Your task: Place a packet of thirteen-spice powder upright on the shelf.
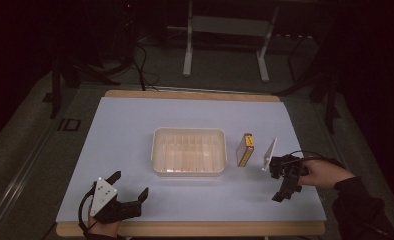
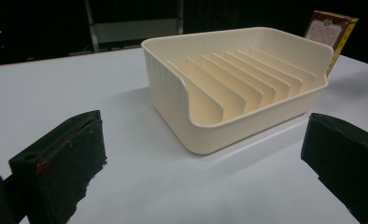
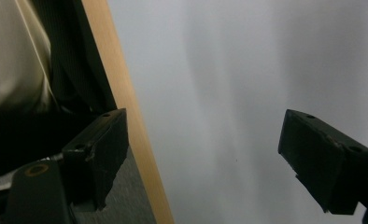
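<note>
A cream plastic rack [image 1: 157,150] with several upright dividers sits in the middle of the white table; in the left gripper view its near wall [image 2: 173,98] faces me. Just right of it a small yellow-and-brown box [image 1: 245,149] stands upright, and its top [image 2: 331,30] peeks over the rack's far rim. My left gripper [image 1: 130,185] rests near the front left edge, open and empty, its jaws [image 2: 203,147] aimed at the rack. My right gripper [image 1: 281,192] hovers right of the box, held by a hand in a dark sleeve. Its jaws [image 3: 205,154] are open, with bare table between them.
The table's wooden edge [image 3: 126,116] runs past the right gripper's left jaw, with dark floor beyond it. Behind the table stand the white legs of a metal frame [image 1: 187,50], and cables [image 1: 140,65] lie on the floor.
</note>
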`<state>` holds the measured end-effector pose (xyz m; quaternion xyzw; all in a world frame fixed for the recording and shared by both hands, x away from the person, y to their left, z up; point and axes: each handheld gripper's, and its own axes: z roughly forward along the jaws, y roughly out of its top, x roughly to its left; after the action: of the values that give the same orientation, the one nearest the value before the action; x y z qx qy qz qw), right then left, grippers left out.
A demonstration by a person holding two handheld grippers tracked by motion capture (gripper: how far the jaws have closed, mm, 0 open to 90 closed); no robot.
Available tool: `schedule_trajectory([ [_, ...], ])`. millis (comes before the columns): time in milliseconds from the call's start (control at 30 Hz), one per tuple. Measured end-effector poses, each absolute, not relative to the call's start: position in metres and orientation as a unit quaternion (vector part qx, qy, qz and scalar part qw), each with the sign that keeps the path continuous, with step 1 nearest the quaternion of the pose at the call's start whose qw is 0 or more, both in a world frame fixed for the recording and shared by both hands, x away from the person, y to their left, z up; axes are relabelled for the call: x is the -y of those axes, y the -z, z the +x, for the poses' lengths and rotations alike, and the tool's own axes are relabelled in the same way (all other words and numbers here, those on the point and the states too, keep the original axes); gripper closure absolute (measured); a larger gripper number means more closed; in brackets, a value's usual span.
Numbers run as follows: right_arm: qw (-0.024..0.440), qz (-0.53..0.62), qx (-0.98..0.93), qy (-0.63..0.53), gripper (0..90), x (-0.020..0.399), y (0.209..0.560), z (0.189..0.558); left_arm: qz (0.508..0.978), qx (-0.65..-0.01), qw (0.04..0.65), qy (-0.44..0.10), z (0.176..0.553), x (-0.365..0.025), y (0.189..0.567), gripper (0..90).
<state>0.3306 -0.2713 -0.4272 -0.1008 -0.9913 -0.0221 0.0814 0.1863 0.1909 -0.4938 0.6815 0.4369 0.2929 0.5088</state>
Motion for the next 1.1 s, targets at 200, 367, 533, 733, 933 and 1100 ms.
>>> schedule_trajectory([
  [200, 0.071, -0.071, 0.995, 0.015, 16.2, 0.265, 0.425, 0.326, 0.683, -0.436, 0.508, -0.292, 0.187, -0.190, 0.494, 0.0],
  [367, 0.081, -0.042, 0.996, 0.007, 16.2, 0.253, 0.427, 0.321, 0.683, -0.435, 0.510, -0.290, 0.187, -0.190, 0.494, 0.0],
  [533, 0.085, -0.026, 0.996, 0.010, 15.3, 0.242, 0.426, 0.318, 0.685, -0.434, 0.509, -0.289, 0.187, -0.190, 0.494, 0.0],
  [733, 0.098, -0.004, 0.995, 0.015, 15.7, 0.230, 0.425, 0.314, 0.686, -0.432, 0.511, -0.288, 0.188, -0.190, 0.494, 0.0],
  [933, 0.092, 0.013, 0.996, 0.017, 18.7, 0.222, 0.420, 0.310, 0.685, -0.430, 0.514, -0.287, 0.188, -0.189, 0.494, 0.0],
  [1100, 0.082, 0.019, 0.996, 0.024, 18.7, 0.218, 0.413, 0.309, 0.685, -0.428, 0.516, -0.285, 0.188, -0.189, 0.494, 0.0],
])
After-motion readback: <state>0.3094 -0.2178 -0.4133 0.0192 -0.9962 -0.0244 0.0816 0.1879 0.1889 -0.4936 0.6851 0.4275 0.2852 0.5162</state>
